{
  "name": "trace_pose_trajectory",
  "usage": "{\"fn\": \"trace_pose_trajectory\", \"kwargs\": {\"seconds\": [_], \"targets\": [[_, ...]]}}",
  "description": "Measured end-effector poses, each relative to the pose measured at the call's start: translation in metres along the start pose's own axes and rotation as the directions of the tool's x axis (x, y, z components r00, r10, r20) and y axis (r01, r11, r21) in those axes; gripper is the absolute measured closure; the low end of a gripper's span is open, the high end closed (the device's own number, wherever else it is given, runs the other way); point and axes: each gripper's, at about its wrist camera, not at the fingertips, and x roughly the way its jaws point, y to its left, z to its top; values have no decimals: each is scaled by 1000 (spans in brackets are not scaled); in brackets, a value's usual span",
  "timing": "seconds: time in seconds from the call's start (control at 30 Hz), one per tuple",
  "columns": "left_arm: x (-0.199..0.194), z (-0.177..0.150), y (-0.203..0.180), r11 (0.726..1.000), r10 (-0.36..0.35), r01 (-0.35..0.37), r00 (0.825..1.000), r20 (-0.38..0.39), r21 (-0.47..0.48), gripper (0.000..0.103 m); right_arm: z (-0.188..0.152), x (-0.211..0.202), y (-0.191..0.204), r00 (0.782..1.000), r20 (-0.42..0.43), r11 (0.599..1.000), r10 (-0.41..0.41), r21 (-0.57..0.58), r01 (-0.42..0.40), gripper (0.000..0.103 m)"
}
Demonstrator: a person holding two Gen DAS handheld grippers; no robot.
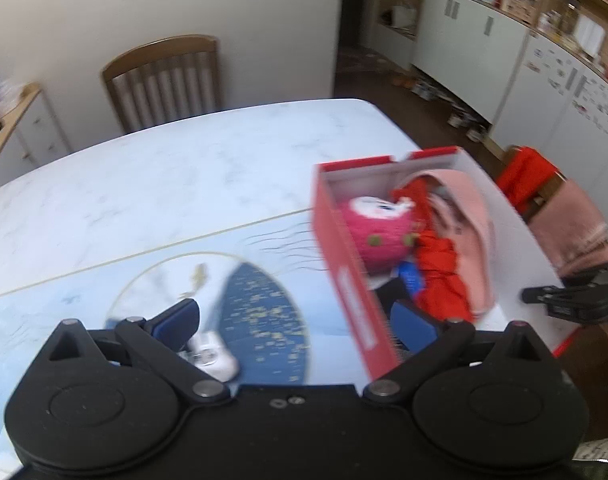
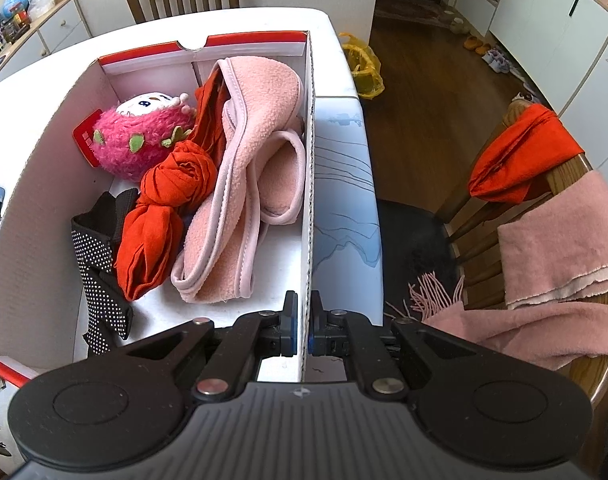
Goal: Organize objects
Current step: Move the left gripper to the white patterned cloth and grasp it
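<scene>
The red shoebox [image 2: 307,168] stands open on the white marble-patterned table [image 1: 176,168], near its right-hand edge, and holds the gathered things: a pink plush toy [image 2: 140,140] toward the far left corner, a knotted orange-red cloth [image 2: 164,208] in front of it, a pink fleece piece [image 2: 256,168] folded along the right wall, and a black white-dotted fabric item [image 2: 100,264] at the near left.

The right gripper [image 2: 302,320] is clenched on the box's right-hand wall at the near end: one blue-padded finger sits inside the box, the other outside, with the thin white cardboard pinched between them. The fleece piece lies just beyond the inside finger, near it but not touching.

The left gripper [image 1: 300,320] is spread wide with nothing between its blue pads (the view is motion-blurred). It hangs above the table over a printed mat [image 1: 260,312] with a dark blue oval. In that view the box lies ahead and to the right, and its red outer side wall [image 1: 355,292] crosses in front of the right-hand finger [image 1: 413,322]; whether they touch cannot be told.

A wooden chair [image 2: 543,216] beside the table carries an orange cloth and a pink fringed scarf [image 2: 559,280].
</scene>
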Motion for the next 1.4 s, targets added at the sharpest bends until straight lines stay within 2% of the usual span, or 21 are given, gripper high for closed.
{"fn": "trace_pose_trajectory", "kwargs": {"seconds": [0.37,0.7,1.03,1.17,1.33,1.4], "targets": [[11,-16,74,990,113,-116,993,-32,-79,1,1,1,4,1000,-12,1000,-20,1,20,99],[33,-52,134,963,196,-218,970,-141,-160,2,1,2,5,999,-18,999,-35,1,36,99],[67,-90,168,928,151,-227,953,-261,-295,2,1,2,9,999,-24,999,-42,-8,42,99],[76,-97,173,915,137,-231,950,-281,-332,5,0,2,9,999,-26,999,-41,-14,41,99],[82,-99,174,906,119,-219,953,-279,-363,7,0,2,10,999,-28,999,-40,-17,40,99],[87,-100,173,902,122,-228,949,-290,-367,12,0,2,10,999,-28,999,-40,-20,39,99]]}}
